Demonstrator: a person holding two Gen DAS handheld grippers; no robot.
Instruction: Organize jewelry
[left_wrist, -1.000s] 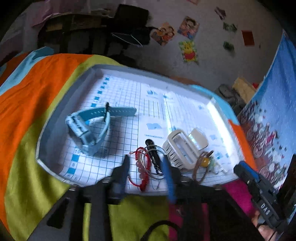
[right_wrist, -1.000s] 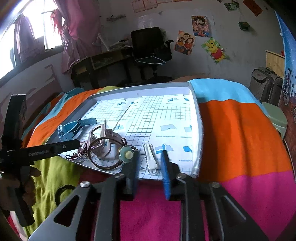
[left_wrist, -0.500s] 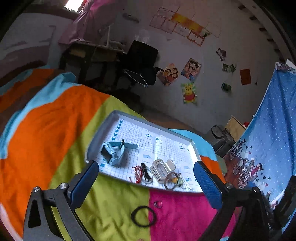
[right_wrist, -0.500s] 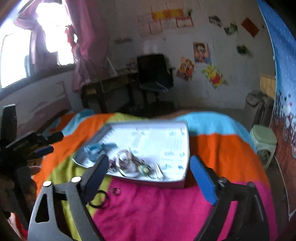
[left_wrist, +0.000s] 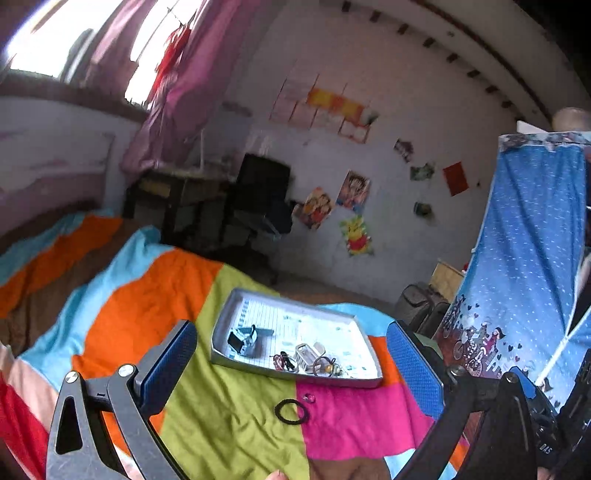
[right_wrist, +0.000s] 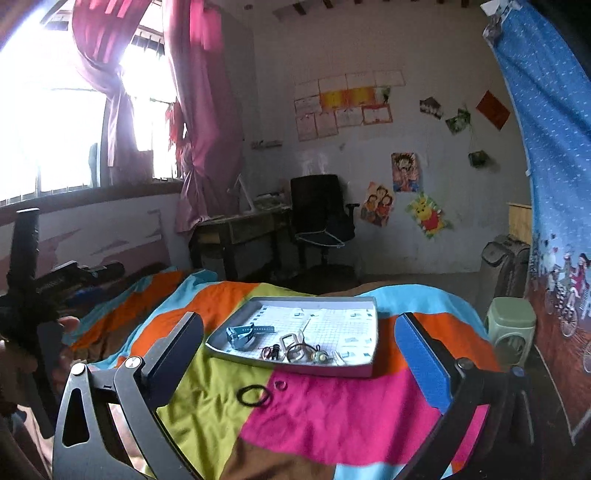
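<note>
A shallow grey tray (left_wrist: 221, 354) (right_wrist: 364, 369) with a grid-paper lining lies on the bed. It holds a blue watch (left_wrist: 242, 338) (right_wrist: 243, 332), a white watch (left_wrist: 308, 354) (right_wrist: 291, 345), a red bracelet (left_wrist: 282, 362), hair ties and a clip. A black hair band (left_wrist: 291, 411) (right_wrist: 254, 396) and a small ring (left_wrist: 309, 397) (right_wrist: 281, 384) lie on the blanket in front of the tray. My left gripper (left_wrist: 295, 373) and right gripper (right_wrist: 303, 354) are both wide open, empty, and held back well above the bed.
The bed has a blanket of orange, green, pink and blue blocks (right_wrist: 332, 417). A desk (right_wrist: 240, 232) and black chair (right_wrist: 321, 214) stand by the far wall. A blue curtain (left_wrist: 524, 280) hangs at right, with a green stool (right_wrist: 511, 325) beside it.
Both grippers have opened wide and pulled up and back from the tray's near edge. The tray now looks small and far, and the band and ring on the blanket have come into view.
</note>
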